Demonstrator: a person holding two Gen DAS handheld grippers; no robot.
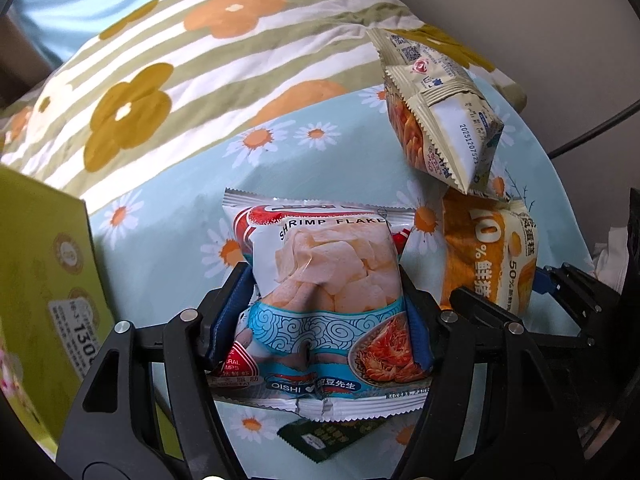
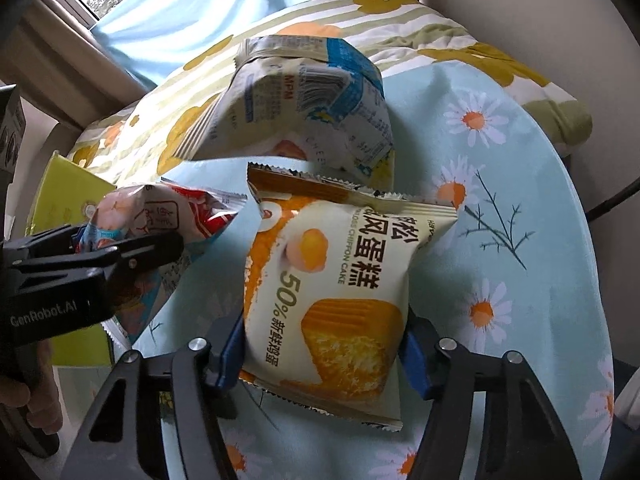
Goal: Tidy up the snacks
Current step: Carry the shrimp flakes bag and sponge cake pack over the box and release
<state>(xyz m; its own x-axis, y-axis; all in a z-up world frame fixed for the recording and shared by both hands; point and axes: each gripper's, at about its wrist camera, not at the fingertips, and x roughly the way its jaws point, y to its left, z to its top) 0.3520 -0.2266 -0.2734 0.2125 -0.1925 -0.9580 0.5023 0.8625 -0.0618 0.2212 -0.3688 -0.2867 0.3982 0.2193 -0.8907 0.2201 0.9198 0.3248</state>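
The left gripper is clamping the shrimp flake bag between its blue pads, which are pressing into both sides of the pack. Below it a dark green packet is lying on the daisy-print cloth. The right gripper is squeezing the chiffon cake bag at its lower half, both pads bearing on the wrapper. The cake bag is sitting just beside the shrimp pack. Beyond it a cream snack bag is standing tilted, its lower corner touching the cake bag's top seam. A green box is standing at the left edge. Farthest back, a striped flower-print pillow is lying against the cloth.
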